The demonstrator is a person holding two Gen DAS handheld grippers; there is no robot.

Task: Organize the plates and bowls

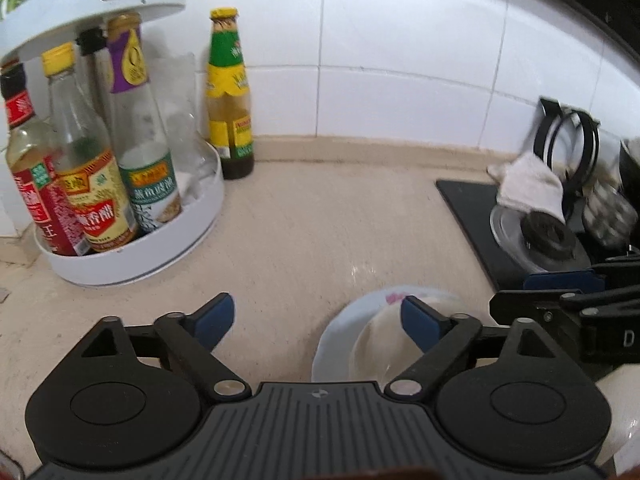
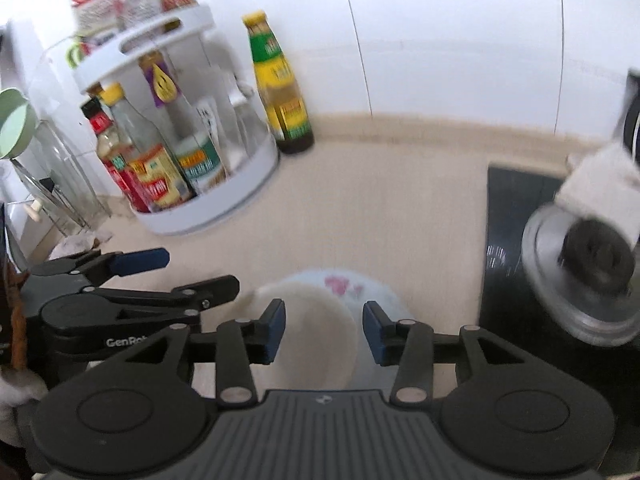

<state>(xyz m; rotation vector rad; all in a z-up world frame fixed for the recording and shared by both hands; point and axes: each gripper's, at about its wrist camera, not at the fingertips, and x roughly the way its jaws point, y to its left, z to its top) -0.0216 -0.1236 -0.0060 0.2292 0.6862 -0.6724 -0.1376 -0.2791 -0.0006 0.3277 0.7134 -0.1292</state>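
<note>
Both tongs [image 1: 316, 318] [image 2: 324, 330] hang open, gripping nothing, above the bowl [image 2: 316, 332] resting in a plate [image 1: 336, 332] at lower centre; a careless descent could knock the stack.

Place: I'm at a home kitchen counter.
Wall: glossy white tiles [image 1: 400, 32] run behind my tongs, meeting a beige stone worktop [image 1: 320, 208].
Condiments: a white two-level turntable rack [image 1: 132, 256] holds sauce and vinegar bottles [image 1: 92, 184], with packets on the upper level; a green-and-yellow sauce bottle [image 1: 230, 96] stands just beside it on the counter.
Cooker: a black glass hob [image 1: 472, 208] sits at my right, with a glass pot lid [image 1: 536, 236] and a white cloth [image 1: 528, 184] on it.
Dishes: a flowered plate [image 2: 340, 284] with a bowl [image 2: 316, 336] on the worktop.
Extras: a pale green scoop [image 2: 14, 124] at the far left.
</note>
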